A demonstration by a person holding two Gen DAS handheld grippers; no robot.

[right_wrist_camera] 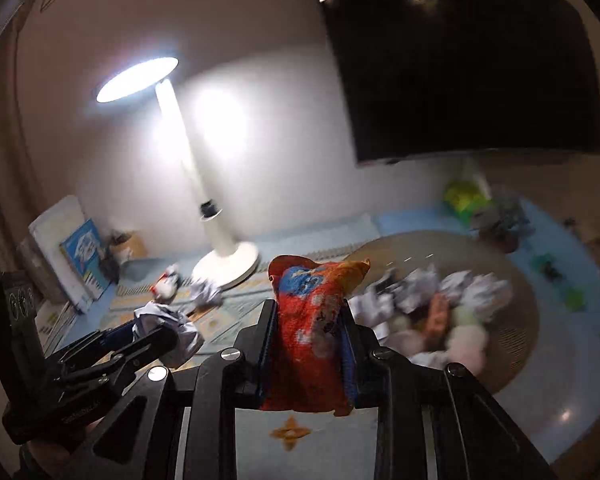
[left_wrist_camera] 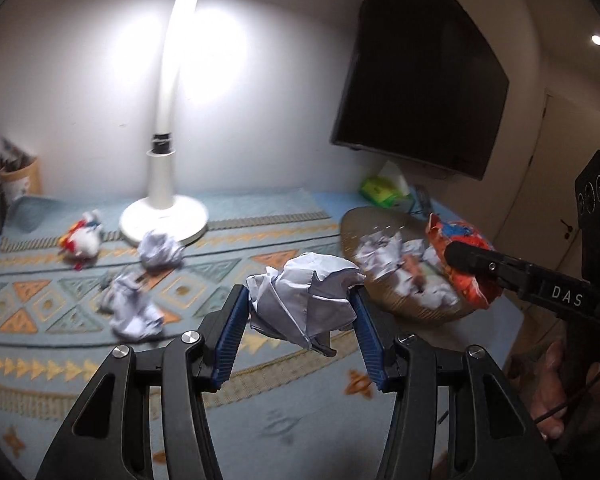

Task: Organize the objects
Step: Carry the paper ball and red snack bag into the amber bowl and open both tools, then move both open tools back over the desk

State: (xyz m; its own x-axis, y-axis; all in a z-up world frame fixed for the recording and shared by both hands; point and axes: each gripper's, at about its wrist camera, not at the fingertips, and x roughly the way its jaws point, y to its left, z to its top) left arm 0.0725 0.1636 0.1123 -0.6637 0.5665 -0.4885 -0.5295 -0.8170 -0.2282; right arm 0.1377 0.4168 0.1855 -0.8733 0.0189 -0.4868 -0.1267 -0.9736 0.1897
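Left gripper (left_wrist_camera: pixel 302 312) clenched on crumpled paper (left_wrist_camera: pixel 304 296); right gripper (right_wrist_camera: pixel 308 344) grasping snack bag (right_wrist_camera: pixel 312 320). Basket (left_wrist_camera: pixel 380 220) ahead-right; right gripper nearer.

A crumpled white paper ball (left_wrist_camera: pixel 304 300) hangs off the desk, pinched in the left claw (left_wrist_camera: pixel 300 312). An orange snack bag (right_wrist_camera: pixel 312 332) stands upright in the right claw (right_wrist_camera: pixel 308 344), near the woven basket (left_wrist_camera: pixel 352 226) of paper wads.

Three loose paper balls (left_wrist_camera: pixel 304 300), one snack bag (right_wrist_camera: pixel 310 332), one basket (left_wrist_camera: pixel 352 224), one lamp (left_wrist_camera: pixel 164 184)
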